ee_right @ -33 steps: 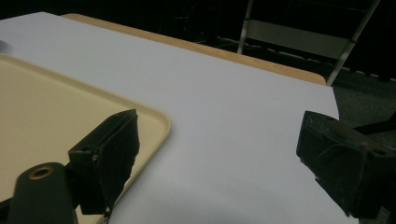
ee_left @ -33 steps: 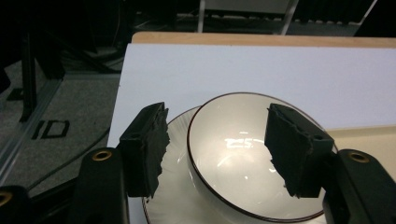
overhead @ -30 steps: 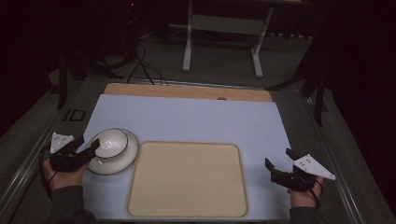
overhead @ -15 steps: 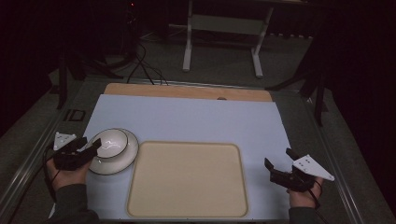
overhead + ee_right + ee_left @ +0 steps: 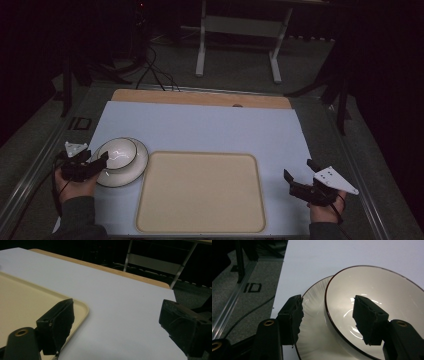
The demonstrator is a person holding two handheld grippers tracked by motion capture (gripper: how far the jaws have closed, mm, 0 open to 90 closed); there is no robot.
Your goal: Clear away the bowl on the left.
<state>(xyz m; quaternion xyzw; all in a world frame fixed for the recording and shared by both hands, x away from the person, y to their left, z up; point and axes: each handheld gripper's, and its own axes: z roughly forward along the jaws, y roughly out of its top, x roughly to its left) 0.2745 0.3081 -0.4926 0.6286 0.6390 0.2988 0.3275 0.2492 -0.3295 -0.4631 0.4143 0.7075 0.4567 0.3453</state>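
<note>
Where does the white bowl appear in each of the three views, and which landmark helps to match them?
High view: bowl at left, on a plate.
Left gripper view: bowl at right, one jaw inside, one outside.
Right gripper view: not in it.
Shared landmark: the white table sheet.

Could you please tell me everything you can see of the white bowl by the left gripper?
The bowl is glossy white, ceramic by its look, with a thin dark line along its rim. It is empty, upright, and stands on a white ribbed plate at the table's left, beside the beige tray. The left gripper straddles its near rim with jaws open, one inside the bowl and one outside over the plate; whether either pad touches it cannot be told.
</note>
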